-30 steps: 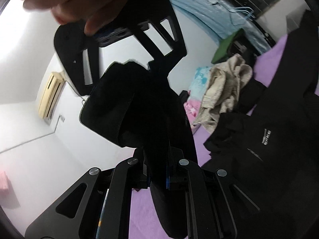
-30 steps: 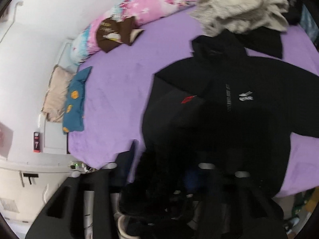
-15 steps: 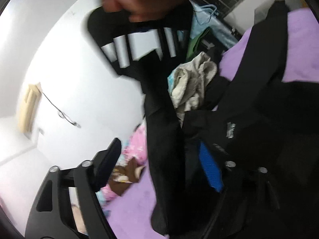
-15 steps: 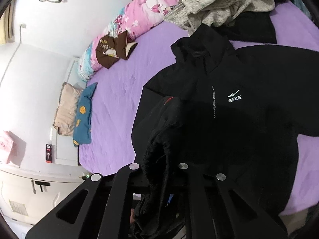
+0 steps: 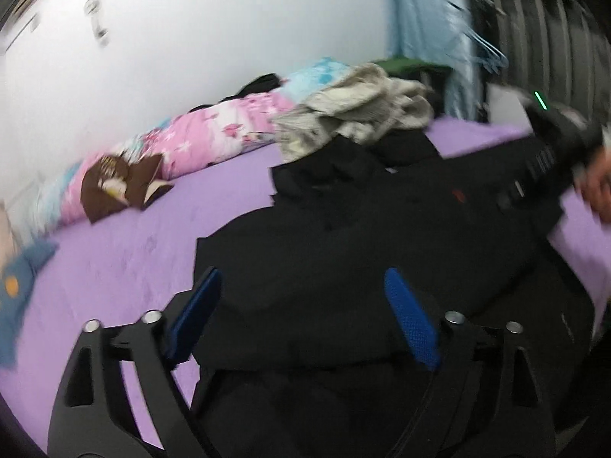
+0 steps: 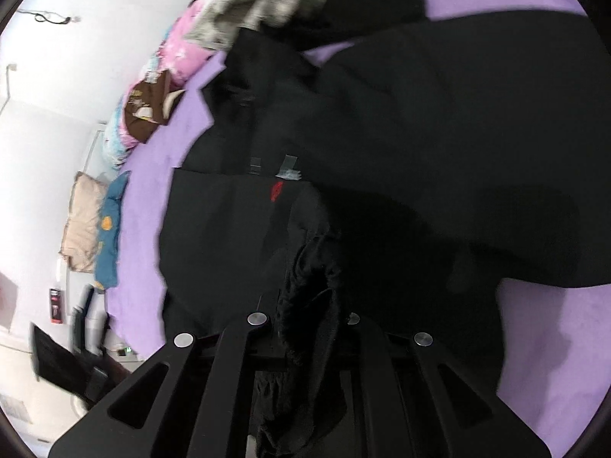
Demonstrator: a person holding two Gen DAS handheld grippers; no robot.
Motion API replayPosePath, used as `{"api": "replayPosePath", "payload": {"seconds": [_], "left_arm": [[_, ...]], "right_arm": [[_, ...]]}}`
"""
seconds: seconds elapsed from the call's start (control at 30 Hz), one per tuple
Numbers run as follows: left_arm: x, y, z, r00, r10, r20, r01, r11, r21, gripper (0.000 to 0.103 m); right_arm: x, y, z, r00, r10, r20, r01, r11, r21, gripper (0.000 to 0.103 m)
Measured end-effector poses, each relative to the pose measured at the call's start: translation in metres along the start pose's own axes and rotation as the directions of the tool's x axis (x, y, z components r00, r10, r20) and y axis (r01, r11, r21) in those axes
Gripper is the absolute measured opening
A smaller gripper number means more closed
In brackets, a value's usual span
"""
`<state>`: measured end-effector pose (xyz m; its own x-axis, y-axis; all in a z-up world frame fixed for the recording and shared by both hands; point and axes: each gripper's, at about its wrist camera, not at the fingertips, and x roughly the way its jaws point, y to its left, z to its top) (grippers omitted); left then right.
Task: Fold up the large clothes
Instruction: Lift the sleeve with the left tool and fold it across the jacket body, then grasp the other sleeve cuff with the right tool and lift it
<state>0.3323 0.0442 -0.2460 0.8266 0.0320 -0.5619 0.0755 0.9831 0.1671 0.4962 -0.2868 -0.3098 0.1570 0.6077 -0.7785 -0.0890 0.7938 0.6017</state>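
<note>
**Left wrist view.** Left gripper (image 5: pixel 301 313): jaws have just been opening and stand wide apart, blue pads (image 5: pixel 410 320) bare, nothing between them; the cloth lies beneath, not pinched. Black jacket (image 5: pixel 343 252): spread flat on the purple bed sheet (image 5: pixel 126 259), a small red mark on the sleeve laid across it. Beyond the jacket's collar: a heap of beige clothes (image 5: pixel 355 114). Beside that heap, along the wall: a pink floral quilt roll (image 5: pixel 214 133) with a brown cushion (image 5: pixel 118 187) at its near end. At the jacket's far right: the right gripper (image 5: pixel 550 145) and the person's hand (image 5: pixel 595 187), both blurred.

**Right wrist view.** Right gripper (image 6: pixel 305 320): fingers closed on a bunched fold of the black jacket (image 6: pixel 382 133), seemingly a fuzzy cuff or hem, which hangs between the jaws. The rest of the jacket lies over the purple bed sheet (image 6: pixel 534 328). Left of the jacket, at the sheet's edge: a teal cloth (image 6: pixel 109 225) and a tan pillow (image 6: pixel 82 225).

**Handling, judged.** Soft, limp, fairly bulky; likely padded and somewhat slick, so layers may slide. Best taken at seamed edges such as cuff, hem or shoulder, where the fabric is thick enough to pinch firmly.
</note>
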Motion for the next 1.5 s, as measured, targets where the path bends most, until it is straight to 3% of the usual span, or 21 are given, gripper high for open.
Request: {"api": "replayPosePath", "payload": {"seconds": [0.1,0.2,0.33,0.47,0.53,0.67,0.7,0.73,0.8,0.93,1.07,1.3,1.4,1.5], "left_arm": [[0.028,0.025,0.003,0.999,-0.036,-0.032,0.032,0.993,-0.113,0.093],[0.065,0.046,0.005,0.993,-0.026,-0.111,0.001,0.975,-0.220,0.093],[0.102,0.047,-0.004,0.979,0.033,-0.200,-0.077,0.974,-0.214,0.093],[0.147,0.045,-0.029,0.942,0.069,-0.327,-0.125,0.980,-0.153,0.093],[0.162,0.050,-0.045,0.931,0.043,-0.362,-0.115,0.977,-0.180,0.094],[0.167,0.049,-0.058,0.937,0.037,-0.347,-0.112,0.974,-0.196,0.095],[0.165,0.049,-0.057,0.937,0.044,-0.347,-0.116,0.975,-0.190,0.094],[0.164,0.050,-0.054,0.937,0.044,-0.347,-0.117,0.975,-0.191,0.094],[0.151,0.050,-0.045,0.945,0.038,-0.325,-0.107,0.974,-0.198,0.094],[0.111,0.037,-0.018,0.977,0.018,-0.210,-0.058,0.980,-0.189,0.094],[0.086,0.001,0.006,0.987,-0.047,-0.155,0.018,0.983,-0.184,0.094],[0.072,-0.084,0.051,0.976,-0.178,-0.127,0.155,0.973,-0.172,0.095],[0.076,-0.126,0.063,0.972,-0.187,-0.140,0.169,0.977,-0.133,0.095],[0.082,-0.161,0.064,0.969,-0.192,-0.157,0.180,0.980,-0.087,0.096]], "right_arm": [[0.019,-0.024,-0.002,1.000,-0.018,-0.010,0.018,1.000,0.023,0.007],[0.035,-0.045,-0.002,0.999,-0.042,-0.005,0.042,0.998,0.049,0.008],[0.050,-0.057,-0.003,0.996,-0.093,0.012,0.092,0.994,0.057,0.007],[0.061,-0.061,-0.001,0.994,-0.104,0.035,0.103,0.994,0.031,0.008],[0.059,-0.059,-0.001,0.994,-0.105,0.033,0.105,0.994,0.022,0.009],[0.054,-0.056,-0.005,0.993,-0.113,0.038,0.112,0.994,0.015,0.019],[0.051,-0.055,-0.007,0.993,-0.111,0.037,0.111,0.994,0.012,0.030],[0.045,-0.052,-0.009,0.994,-0.099,0.041,0.099,0.995,0.006,0.048],[0.029,-0.049,-0.014,0.994,-0.089,0.062,0.089,0.996,0.001,0.065],[-0.018,-0.049,-0.026,0.985,-0.097,0.143,0.102,0.994,-0.030,0.073],[-0.070,-0.070,-0.039,0.967,-0.094,0.236,0.096,0.995,0.003,0.074],[-0.152,-0.129,-0.054,0.924,-0.111,0.367,0.086,0.993,0.083,0.074],[-0.190,-0.156,-0.058,0.891,-0.136,0.434,0.098,0.989,0.110,0.084],[-0.234,-0.199,-0.065,0.845,-0.187,0.502,0.105,0.977,0.187,0.085]]}}
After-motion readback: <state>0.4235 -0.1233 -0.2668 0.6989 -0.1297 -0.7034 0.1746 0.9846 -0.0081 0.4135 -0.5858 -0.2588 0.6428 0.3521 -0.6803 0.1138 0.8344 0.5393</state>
